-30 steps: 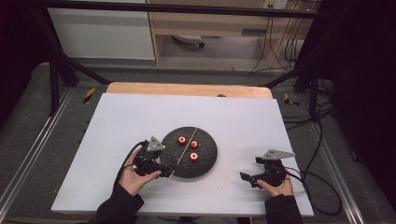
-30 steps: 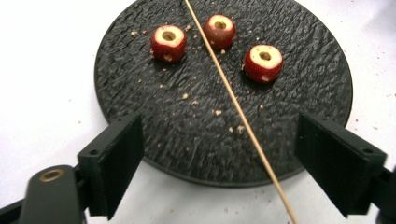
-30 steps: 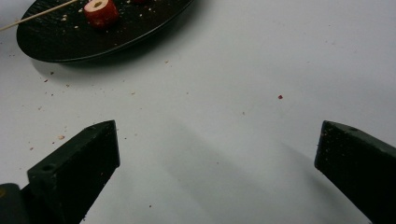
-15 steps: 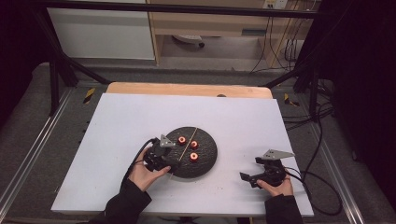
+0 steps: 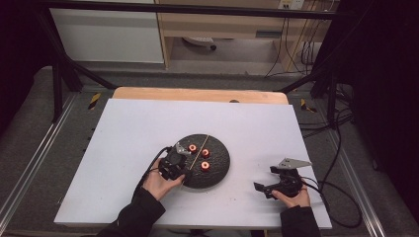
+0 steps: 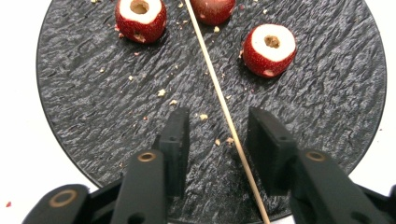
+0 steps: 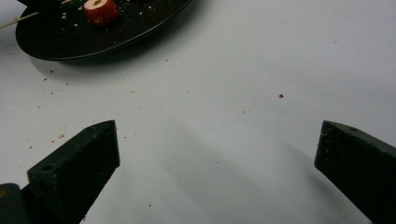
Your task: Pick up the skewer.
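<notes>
On the white table (image 5: 123, 148) sits a round black plate (image 5: 220, 170) with a rough, slate-like surface. A thin wooden skewer (image 6: 219, 98) lies across it, and three cored red fruit pieces (image 6: 270, 49) rest on the far half of the plate, one to the left of the stick, one to its right and one touching or just beside it near the top edge of the left gripper view.

The left hand-held gripper (image 6: 219, 135) hangs low over the near part of the plate, and the skewer runs between its two black jaws, closer to the right jaw than to the left. The jaws have just been closing, yet a gap shows on each side of the stick, so the pads do not press on it. In the high view this left hand-held gripper (image 5: 174, 163) sits over the plate's left edge, the hand behind it.

The right hand-held gripper (image 7: 217, 154) rests well apart from the plate, near the table's front right corner (image 5: 276, 185), its jaws spread wide over bare table with nothing between them. From its view the plate lies ahead and to the left.
</notes>
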Demonstrator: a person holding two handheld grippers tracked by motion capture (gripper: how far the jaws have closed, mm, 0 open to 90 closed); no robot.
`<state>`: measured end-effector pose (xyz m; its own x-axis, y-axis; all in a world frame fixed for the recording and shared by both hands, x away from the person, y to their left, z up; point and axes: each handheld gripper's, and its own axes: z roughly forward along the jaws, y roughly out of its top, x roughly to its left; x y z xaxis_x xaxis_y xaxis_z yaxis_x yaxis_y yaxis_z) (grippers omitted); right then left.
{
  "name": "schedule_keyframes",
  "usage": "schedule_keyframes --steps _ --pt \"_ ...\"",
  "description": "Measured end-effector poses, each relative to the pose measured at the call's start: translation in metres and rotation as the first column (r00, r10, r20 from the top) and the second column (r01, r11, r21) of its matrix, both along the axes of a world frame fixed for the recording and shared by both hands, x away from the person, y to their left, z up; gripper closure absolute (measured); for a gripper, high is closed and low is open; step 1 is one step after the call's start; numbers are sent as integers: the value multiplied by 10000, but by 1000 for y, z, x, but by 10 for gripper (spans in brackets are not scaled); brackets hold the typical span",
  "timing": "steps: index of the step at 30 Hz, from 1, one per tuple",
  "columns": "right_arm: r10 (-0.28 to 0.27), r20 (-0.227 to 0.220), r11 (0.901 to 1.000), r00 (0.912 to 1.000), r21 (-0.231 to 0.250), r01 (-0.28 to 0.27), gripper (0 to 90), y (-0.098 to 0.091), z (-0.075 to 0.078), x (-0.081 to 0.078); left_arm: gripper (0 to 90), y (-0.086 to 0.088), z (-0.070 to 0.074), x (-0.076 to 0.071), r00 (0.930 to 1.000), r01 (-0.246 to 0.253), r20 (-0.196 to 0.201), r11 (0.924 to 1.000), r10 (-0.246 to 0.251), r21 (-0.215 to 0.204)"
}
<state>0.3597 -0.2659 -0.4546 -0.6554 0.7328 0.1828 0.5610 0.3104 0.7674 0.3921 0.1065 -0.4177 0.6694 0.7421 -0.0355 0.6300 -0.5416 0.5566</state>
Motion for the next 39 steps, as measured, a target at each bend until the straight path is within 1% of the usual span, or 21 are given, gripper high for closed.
schedule_keyframes --steps 5,6,11,14,16,19,27,30,36,39 --pt "-6 -6 10000 10000 23 6 6 0 0 0 675 -5 -1 0 9998 -50 -178 9997 54 235" --pt "9 -31 10000 10000 15 -9 6 0 0 0 702 -6 0 0 9998 -60 -207 9996 65 271" --pt "21 -36 10000 10000 30 -21 6 0 0 0 741 -10 1 1 9993 -178 -324 9986 194 507" --pt "36 -25 10000 10000 38 -36 6 0 0 0 780 -12 0 1 9988 -282 -388 9979 305 592" --pt "31 -42 10000 10000 36 -31 6 0 0 0 788 -12 0 1 9984 -375 -388 9973 400 636" --pt "33 -47 10000 10000 33 -33 6 0 0 0 808 -13 0 1 9975 -589 -364 9965 611 589" --pt "39 -77 10000 10000 44 -39 6 1 0 0 866 -11 2 0 9943 -1018 -264 9929 1036 620" --pt "44 -78 10000 10000 37 -44 6 1 0 0 877 -10 2 0 9940 -1035 -300 9929 1054 588" --pt "34 -96 10000 9999 44 -34 6 1 0 0 882 -5 4 -2 9946 -1021 -129 9943 1025 324" --pt "27 -97 10000 9999 33 -26 6 1 0 0 882 -1 6 -4 9948 -1013 67 9947 1012 170"
